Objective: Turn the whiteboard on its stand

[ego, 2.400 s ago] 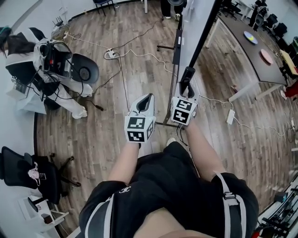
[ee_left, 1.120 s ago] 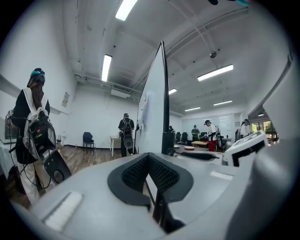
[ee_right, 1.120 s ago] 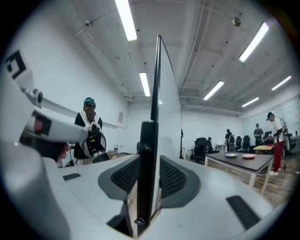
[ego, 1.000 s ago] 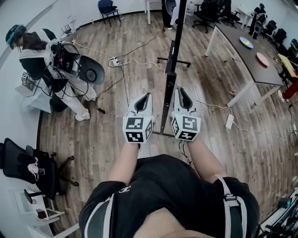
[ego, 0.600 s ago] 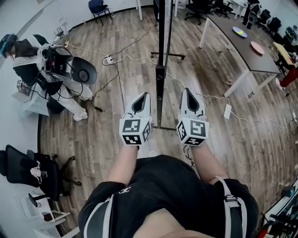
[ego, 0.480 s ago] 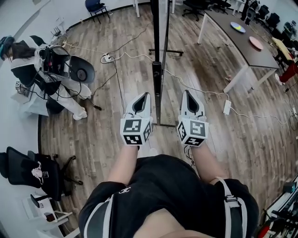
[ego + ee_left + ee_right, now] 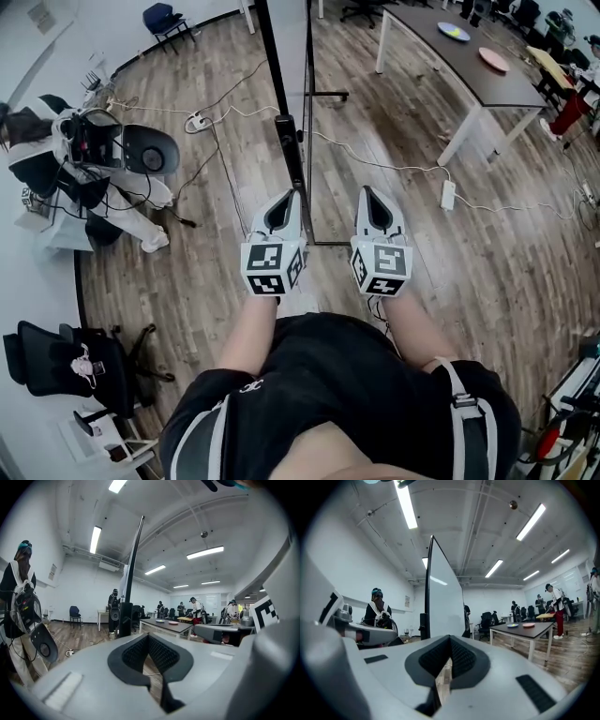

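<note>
The whiteboard [image 7: 292, 66] stands edge-on ahead of me, its black frame [image 7: 286, 150] running down to the stand's foot [image 7: 328, 243] on the wooden floor. My left gripper [image 7: 288, 199] hangs just left of the stand and my right gripper [image 7: 369, 195] to its right; neither touches it. Both are shut with nothing between the pads. In the left gripper view the board's black edge [image 7: 132, 573] rises beyond the shut left gripper [image 7: 149, 638]. In the right gripper view its white face [image 7: 444, 602] shows above the shut right gripper [image 7: 450, 640].
A person with gear [image 7: 66, 159] stands at the left beside cables and a power strip [image 7: 196, 122]. A long table [image 7: 469, 66] with plates is at the right, and another power strip [image 7: 447, 195] lies near it. A black office chair [image 7: 56, 361] sits at lower left.
My right gripper has let go of the board's frame, drawn back and shut. The board, slanted before, now shows edge-on and lies further left in view.
</note>
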### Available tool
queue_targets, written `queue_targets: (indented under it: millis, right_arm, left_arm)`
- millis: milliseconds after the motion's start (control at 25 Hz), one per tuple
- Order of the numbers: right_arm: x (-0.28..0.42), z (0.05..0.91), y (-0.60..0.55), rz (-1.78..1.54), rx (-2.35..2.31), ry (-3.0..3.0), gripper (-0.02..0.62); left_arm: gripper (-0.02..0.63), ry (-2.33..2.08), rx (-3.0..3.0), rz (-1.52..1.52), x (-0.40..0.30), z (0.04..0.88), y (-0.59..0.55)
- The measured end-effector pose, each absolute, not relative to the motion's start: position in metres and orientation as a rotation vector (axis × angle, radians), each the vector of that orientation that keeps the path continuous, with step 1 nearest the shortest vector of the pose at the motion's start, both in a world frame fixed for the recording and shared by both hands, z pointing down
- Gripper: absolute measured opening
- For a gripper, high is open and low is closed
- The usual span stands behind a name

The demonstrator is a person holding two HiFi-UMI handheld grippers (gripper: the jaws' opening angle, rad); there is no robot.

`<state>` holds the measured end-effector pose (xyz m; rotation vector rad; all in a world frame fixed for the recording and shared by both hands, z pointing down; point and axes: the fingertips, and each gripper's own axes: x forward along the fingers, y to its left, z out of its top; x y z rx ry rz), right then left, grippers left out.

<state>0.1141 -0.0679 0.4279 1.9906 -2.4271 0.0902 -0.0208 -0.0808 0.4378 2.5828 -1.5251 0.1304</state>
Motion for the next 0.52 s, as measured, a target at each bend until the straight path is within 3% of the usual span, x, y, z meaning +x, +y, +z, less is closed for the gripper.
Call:
queue_targets:
  millis: [520]
  right_arm:
    - [0.1147,0.4294,-0.0574,0.104,1.992,-2.415,0.005]
  left_arm:
    - [0.006,-1.496,2.598,0.149,-0.0165,0.4437,-0.0737]
